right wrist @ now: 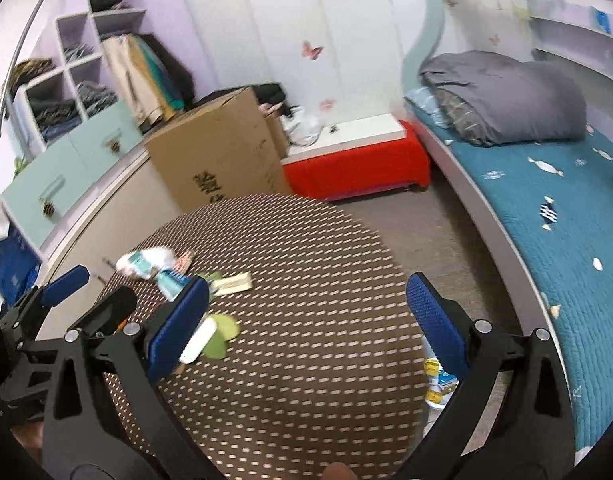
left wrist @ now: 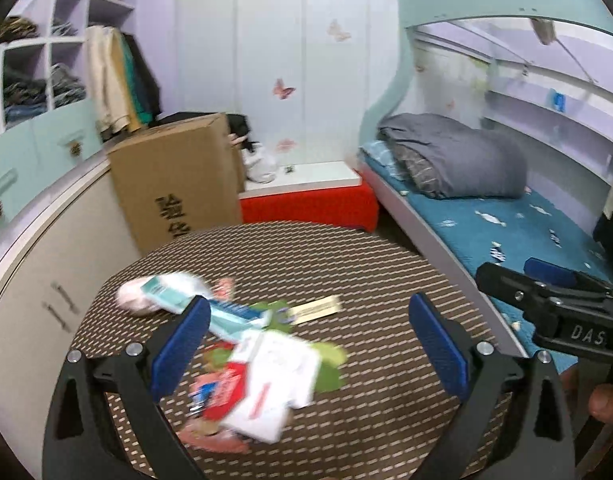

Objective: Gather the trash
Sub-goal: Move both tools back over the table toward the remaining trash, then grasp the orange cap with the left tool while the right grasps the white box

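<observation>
I see a bed with a blue cover, a big brown box, a red bench, and butterflies on the white wall.

- table: brown w/ cream dashes
- gripper pads: blue
- bed sheet, right of claw: teal, white candy print
- box: tan

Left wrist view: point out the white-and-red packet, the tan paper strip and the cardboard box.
white-and-red packet [left wrist: 272,384], left wrist view, on its white face.
tan paper strip [left wrist: 318,309], left wrist view, mid-length.
cardboard box [left wrist: 178,176], left wrist view, on its front face.
</observation>
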`<state>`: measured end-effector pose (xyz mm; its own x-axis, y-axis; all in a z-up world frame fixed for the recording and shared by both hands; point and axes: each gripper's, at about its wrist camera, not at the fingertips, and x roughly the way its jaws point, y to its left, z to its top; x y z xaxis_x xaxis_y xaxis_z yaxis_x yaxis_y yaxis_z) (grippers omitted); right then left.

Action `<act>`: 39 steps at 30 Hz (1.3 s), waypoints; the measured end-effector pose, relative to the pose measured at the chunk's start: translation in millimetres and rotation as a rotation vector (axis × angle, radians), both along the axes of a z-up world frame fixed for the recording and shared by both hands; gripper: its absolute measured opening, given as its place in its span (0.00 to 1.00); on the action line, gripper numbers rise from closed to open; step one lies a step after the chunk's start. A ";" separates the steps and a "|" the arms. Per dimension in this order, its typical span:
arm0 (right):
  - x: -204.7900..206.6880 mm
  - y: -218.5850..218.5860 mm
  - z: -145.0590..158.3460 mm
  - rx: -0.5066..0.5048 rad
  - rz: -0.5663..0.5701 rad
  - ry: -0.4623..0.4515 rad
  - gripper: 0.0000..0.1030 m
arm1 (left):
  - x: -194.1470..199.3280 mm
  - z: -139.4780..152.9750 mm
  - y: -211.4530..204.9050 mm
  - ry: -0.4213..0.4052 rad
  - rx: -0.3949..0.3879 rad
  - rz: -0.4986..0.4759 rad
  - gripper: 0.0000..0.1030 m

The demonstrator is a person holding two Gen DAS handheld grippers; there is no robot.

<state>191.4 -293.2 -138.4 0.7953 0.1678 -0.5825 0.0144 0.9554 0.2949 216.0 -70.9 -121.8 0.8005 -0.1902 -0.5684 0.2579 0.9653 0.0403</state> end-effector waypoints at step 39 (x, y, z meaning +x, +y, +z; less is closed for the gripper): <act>56.2 168.6 -70.1 -0.057 0.248 0.193 0.42 | 72.6 -113.2 176.0 0.283 0.050 0.186 0.28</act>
